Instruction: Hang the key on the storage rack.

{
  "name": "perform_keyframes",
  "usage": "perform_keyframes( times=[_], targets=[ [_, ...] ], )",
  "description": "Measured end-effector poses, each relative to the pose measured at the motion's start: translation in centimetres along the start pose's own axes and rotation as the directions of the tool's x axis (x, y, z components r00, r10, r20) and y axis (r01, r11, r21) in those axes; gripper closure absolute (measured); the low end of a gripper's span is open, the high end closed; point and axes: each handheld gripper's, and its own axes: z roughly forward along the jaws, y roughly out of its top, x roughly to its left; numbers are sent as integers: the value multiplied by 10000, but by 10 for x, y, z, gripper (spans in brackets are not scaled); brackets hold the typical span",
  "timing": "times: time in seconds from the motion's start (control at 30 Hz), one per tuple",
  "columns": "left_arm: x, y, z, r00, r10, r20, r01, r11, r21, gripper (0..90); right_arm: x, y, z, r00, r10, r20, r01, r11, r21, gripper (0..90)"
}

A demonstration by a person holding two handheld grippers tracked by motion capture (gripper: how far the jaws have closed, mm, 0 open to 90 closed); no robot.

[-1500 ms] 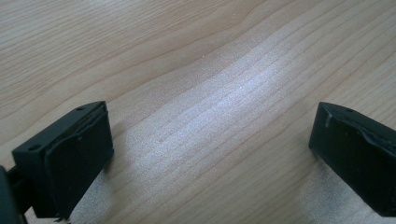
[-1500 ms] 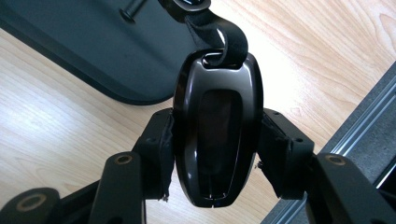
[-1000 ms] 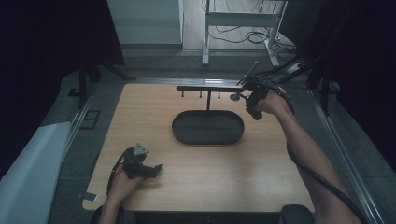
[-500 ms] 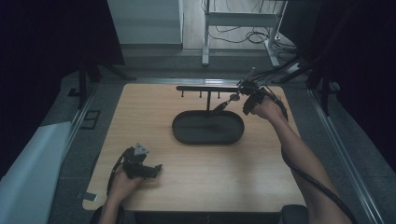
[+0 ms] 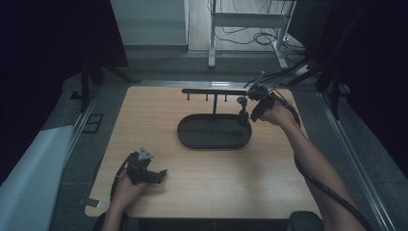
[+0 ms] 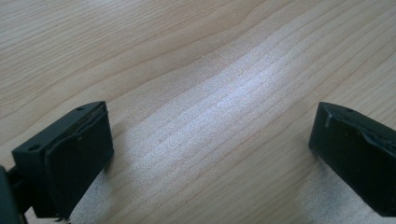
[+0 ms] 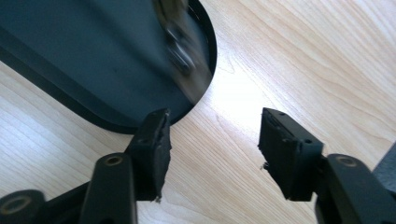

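My right fingers [image 7: 212,149] have just been opening and now stand apart with nothing between them — bare wood shows in the gap. Just ahead of them and off to one side lies the dark oval tray [image 7: 70,65], its rim curving close past my left-hand finger [image 7: 152,154] in the right gripper view. A small metallic thing [image 7: 180,42], blurred, is over the tray's near end; I cannot tell what it is, nor whether it rests on the tray or hangs above it. In the high view those right fingers [image 5: 246,109] sit at the tray's [image 5: 192,139] right end, and the black rack [image 5: 214,91] with its short pegs rises just behind the tray, its bar reaching toward my hand.

My left fingers [image 6: 210,154] are released too — spread wide over plain tabletop [image 6: 196,70], holding nothing. In the high view that left gripper [image 5: 144,169] rests near the tabletop's [image 5: 269,183] front edge, well apart from tray and rack.
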Motion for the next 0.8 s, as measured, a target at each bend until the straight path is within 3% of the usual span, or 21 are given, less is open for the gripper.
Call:
perform_keyframes(
  times=[0.37, 0.8],
  targets=[
    [0, 0, 0, 10000, -15, 19, 15, 10000, -4, 0, 8, -5, -5, 9988, -433, -234, 428, 9988, -253, 313],
    [0, 0, 0, 10000, -44, 24, 44, 10000, -23, 0, 15, -14, -17, 9970, -608, -470, 583, 9969, -528, 196]
  ],
)
